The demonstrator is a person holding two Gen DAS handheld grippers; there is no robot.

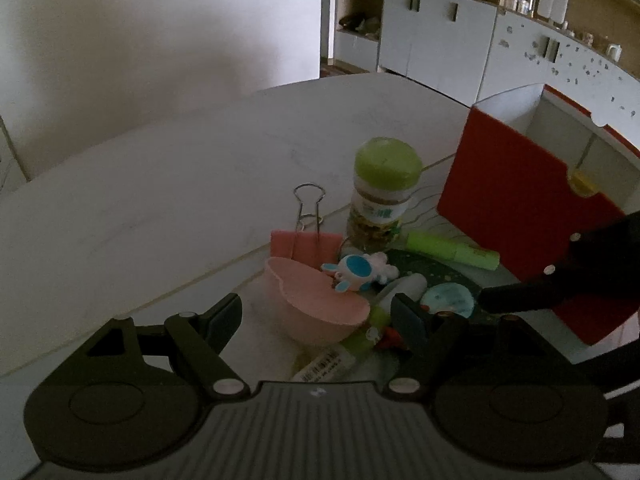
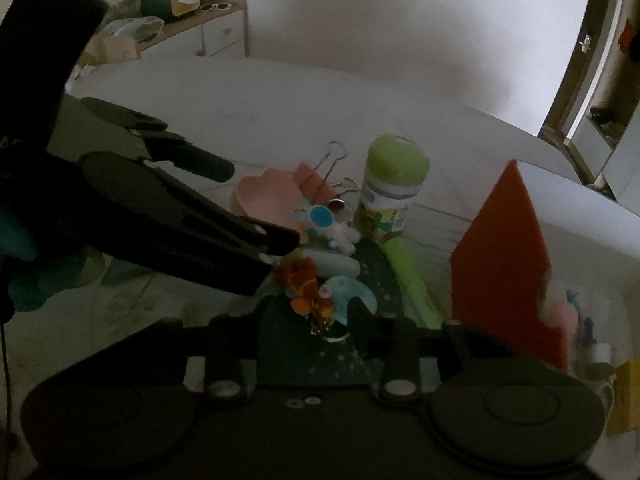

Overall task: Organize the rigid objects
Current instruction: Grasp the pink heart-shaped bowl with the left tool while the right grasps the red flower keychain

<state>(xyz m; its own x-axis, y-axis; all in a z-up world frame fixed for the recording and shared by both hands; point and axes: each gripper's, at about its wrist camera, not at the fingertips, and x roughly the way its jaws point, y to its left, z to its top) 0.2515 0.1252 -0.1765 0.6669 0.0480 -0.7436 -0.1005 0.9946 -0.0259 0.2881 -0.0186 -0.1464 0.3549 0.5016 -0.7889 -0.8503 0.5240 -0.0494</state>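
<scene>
A cluttered pile lies on the white table: a pink bowl (image 1: 316, 304), a pink binder clip (image 1: 308, 240), a blue-and-white charm (image 1: 358, 270), a green-capped jar (image 1: 380, 196), a green highlighter (image 1: 452, 250), a dark green pouch (image 2: 376, 280) and an orange toy (image 2: 308, 292). My left gripper (image 1: 320, 316) is open, its jaws on either side of the pink bowl. My right gripper (image 2: 312, 328) is open low over the pouch, around the orange toy. The left gripper also shows in the right wrist view (image 2: 260, 208).
A red-and-white storage box (image 1: 520, 200) stands at the right of the pile, with small items inside (image 2: 568, 312). White cabinets (image 1: 440, 40) stand beyond the table. A side cabinet (image 2: 200, 28) stands at the far left.
</scene>
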